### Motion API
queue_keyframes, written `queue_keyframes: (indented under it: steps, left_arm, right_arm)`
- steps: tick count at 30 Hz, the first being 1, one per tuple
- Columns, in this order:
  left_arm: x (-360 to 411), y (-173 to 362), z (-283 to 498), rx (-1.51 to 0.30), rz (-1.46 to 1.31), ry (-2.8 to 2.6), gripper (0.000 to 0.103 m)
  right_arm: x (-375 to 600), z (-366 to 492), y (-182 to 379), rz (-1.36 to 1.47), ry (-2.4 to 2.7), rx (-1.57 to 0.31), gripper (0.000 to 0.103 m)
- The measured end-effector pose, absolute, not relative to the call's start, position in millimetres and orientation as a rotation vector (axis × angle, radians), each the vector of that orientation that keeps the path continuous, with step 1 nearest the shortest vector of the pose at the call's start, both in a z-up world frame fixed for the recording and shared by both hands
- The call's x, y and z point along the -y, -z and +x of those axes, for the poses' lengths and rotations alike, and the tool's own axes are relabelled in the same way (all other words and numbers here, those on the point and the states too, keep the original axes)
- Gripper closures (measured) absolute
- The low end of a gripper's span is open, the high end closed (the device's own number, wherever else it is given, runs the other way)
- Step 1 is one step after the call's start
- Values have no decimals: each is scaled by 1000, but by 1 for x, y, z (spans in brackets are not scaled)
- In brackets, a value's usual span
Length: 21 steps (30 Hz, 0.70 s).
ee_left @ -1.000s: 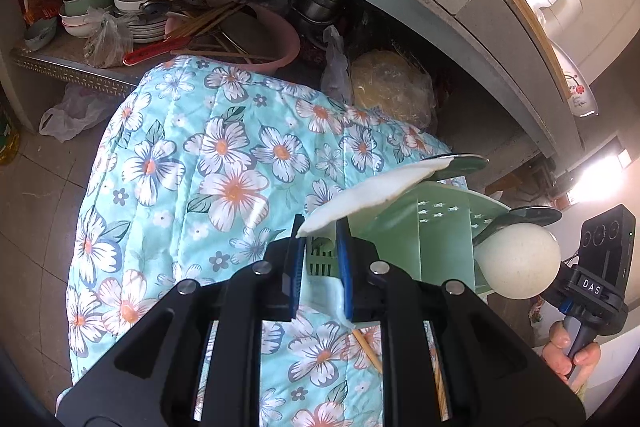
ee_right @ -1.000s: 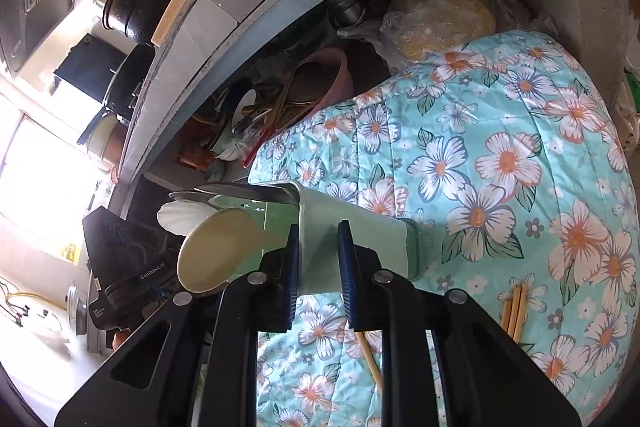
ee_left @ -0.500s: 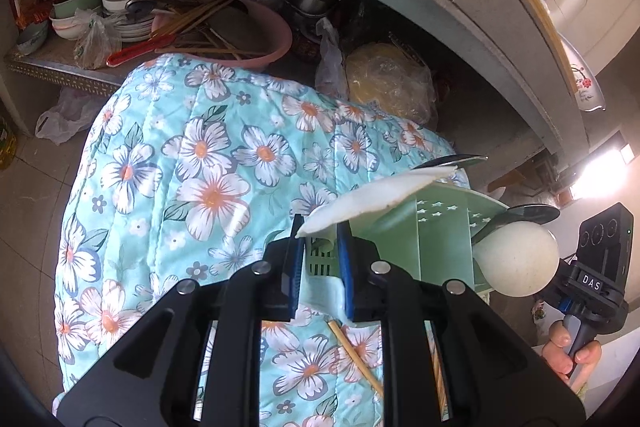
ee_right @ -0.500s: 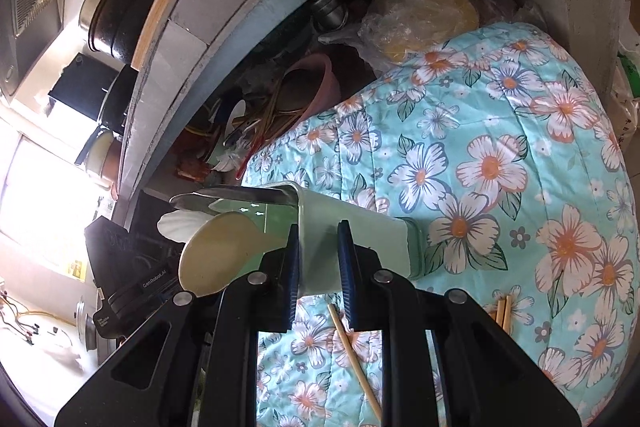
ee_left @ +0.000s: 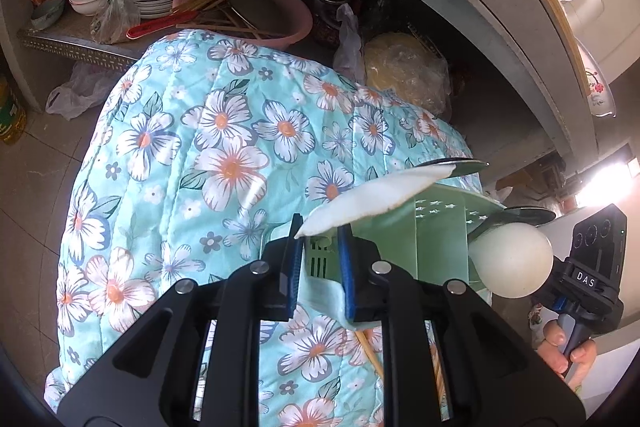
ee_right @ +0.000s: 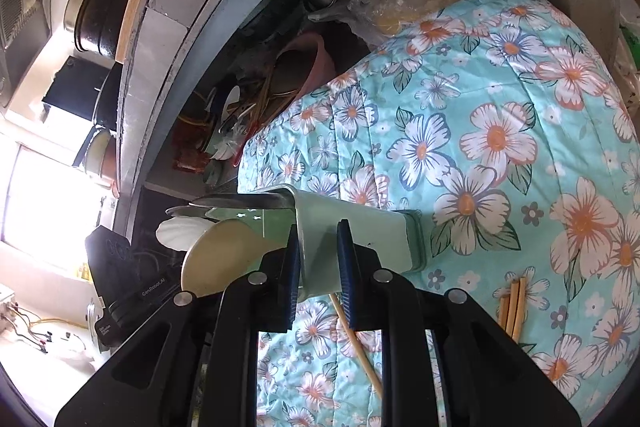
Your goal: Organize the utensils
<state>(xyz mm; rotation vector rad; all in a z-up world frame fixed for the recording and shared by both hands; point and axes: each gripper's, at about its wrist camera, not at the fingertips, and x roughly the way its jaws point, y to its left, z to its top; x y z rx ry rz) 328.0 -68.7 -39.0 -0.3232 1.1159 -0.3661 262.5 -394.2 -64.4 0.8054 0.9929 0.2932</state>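
Holder: green utensil holder [ee_left: 436, 247] sits lower right of centre in my left wrist view, lower centre in the right wrist view [ee_right: 356, 231]; it looks tipped, open end toward frame left in the right view.
Left gripper [ee_left: 318, 267]: I have it clamped on the holder's slotted wall, a white spoon [ee_left: 372, 199] jutting out just above the pads.
Right gripper [ee_right: 318, 267]: I have it pinched on the holder's smooth side wall; a cream ladle bowl [ee_right: 220, 255] pokes out at lower left.
Axis: the holder's long axis runs roughly left-right across the right view, base to the right.
Loose pieces: one chopstick [ee_right: 352, 339] lies on the cloth below the holder; a chopstick bundle [ee_right: 514, 307] lies at lower right, nearer my right gripper, I judge.
Surface: floral quilted cloth [ee_left: 208, 147] covers the bench.
Room: cluttered shelf [ee_left: 80, 43] behind, upper left, with a pink basin [ee_left: 280, 23] of chopsticks.
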Motion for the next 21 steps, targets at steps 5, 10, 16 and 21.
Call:
queue_keyframes:
  steps: [5,10,16,21]
  left_arm:
    - [63,37,320,-1141,-339,363,88]
    - [55,36,309,-1155,-359,362,88]
    - [46,33,295,-1172,-379,364,88]
    - [42,30,287,-1179,-398,367,89]
  right_arm:
    - [390,257,61,802,-291,-1007,85]
    - [384,248,60,802,-302,-1017,85]
    - [380,235,60,813,-312,-1030,85]
    - [378,226,59,824,-314,-1036,85]
